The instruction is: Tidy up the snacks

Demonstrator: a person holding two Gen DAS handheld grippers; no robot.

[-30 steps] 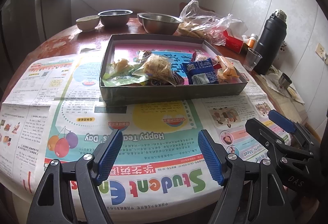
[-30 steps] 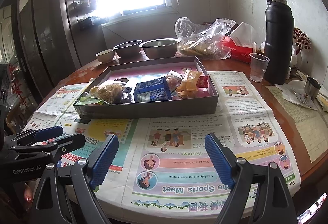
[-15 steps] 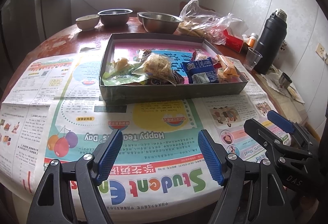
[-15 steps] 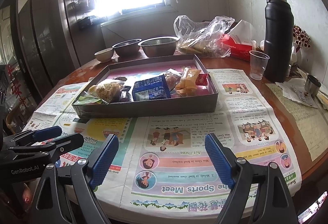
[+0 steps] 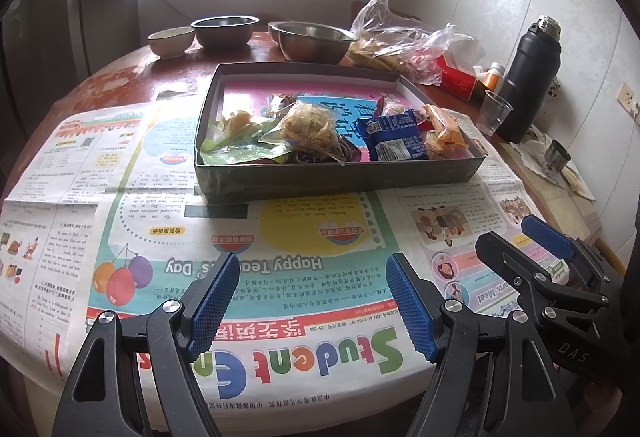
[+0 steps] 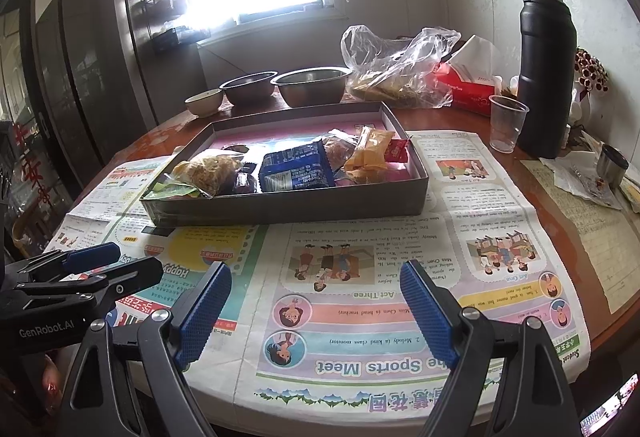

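Note:
A shallow grey box point(image 5: 340, 179) point(image 6: 288, 207) sits on newspaper in the table's middle. It holds several snack packets along its near side: a green packet point(image 5: 236, 149), a clear bag of fried crisps point(image 5: 308, 125) point(image 6: 208, 169), a blue packet point(image 5: 394, 139) point(image 6: 296, 169) and orange packets point(image 5: 442, 129) point(image 6: 370, 153). My left gripper point(image 5: 312, 301) is open and empty, low over the newspaper in front of the box. My right gripper point(image 6: 316, 307) is open and empty, to the right of the left one, also short of the box.
Behind the box stand a small bowl point(image 5: 170, 41), two steel bowls point(image 5: 226, 31) point(image 5: 312, 41) and a plastic bag of food point(image 5: 400, 45). A red tissue pack point(image 6: 466, 89), plastic cup point(image 6: 506, 123), black flask point(image 6: 546, 77) and small steel cup point(image 6: 612, 165) are at the right.
Both grippers have shifted very slightly; the right one edged a little closer to the box. Jaws stay open and nothing in the box moved.

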